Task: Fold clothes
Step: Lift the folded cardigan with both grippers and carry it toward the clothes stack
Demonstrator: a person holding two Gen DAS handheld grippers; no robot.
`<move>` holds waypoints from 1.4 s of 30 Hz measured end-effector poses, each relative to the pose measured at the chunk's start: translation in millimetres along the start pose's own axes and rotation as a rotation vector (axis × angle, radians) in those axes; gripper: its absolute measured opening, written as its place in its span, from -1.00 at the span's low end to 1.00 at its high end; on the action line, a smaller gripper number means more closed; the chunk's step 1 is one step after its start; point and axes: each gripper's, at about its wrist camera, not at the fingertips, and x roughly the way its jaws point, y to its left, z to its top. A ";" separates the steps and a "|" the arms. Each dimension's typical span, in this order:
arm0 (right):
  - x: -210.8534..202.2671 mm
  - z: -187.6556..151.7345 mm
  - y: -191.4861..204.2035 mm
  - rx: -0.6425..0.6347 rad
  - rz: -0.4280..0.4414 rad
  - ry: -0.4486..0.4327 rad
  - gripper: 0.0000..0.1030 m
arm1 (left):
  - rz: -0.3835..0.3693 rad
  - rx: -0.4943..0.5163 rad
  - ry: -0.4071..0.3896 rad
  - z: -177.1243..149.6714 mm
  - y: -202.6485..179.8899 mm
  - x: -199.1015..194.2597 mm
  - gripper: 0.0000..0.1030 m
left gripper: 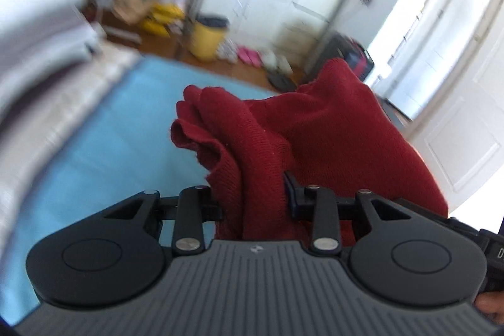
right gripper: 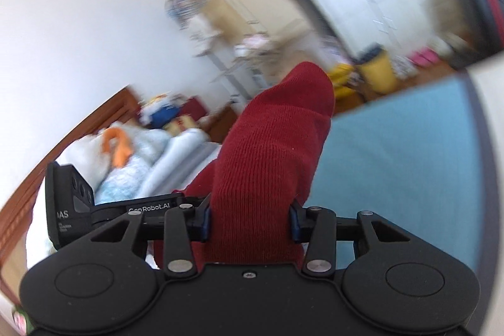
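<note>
Both grippers, left [left gripper: 252, 197] & right [right gripper: 250, 222], pinch the dark-red knit garment [left gripper: 315, 128], prob. lifted off the light-blue sheet [left gripper: 104, 147] to shake it flat.

Readable marks only in the right wrist view: "GenRobot.AI", first letters partly hid, on a black bar [right gripper: 148, 207] at nine o'clock of the red cloth; "DAS" with first letter cut off, on the black box [right gripper: 63, 214] farther toward nine.

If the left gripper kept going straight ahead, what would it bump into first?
The red knit garment: the left gripper already pinches it, and its folds bunch right ahead. Past that probably the blue sheet, but depth is unclear.
</note>
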 end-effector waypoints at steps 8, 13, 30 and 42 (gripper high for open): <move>107.9 57.2 107.2 -0.072 0.234 -0.038 -0.07 | 0.202 0.060 -0.203 134.9 93.2 -110.2 -0.36; 193.3 62.0 163.8 -0.030 0.305 -0.068 -0.07 | 0.409 0.139 -0.231 208.1 149.7 -127.0 -0.36; 306.4 -27.3 144.2 0.498 0.242 0.132 -0.06 | 0.529 -0.058 -0.118 184.3 312.0 -63.1 -0.41; 294.3 -22.3 132.6 0.430 0.261 0.263 0.31 | 0.420 -0.079 -0.405 163.6 263.6 -133.8 -0.21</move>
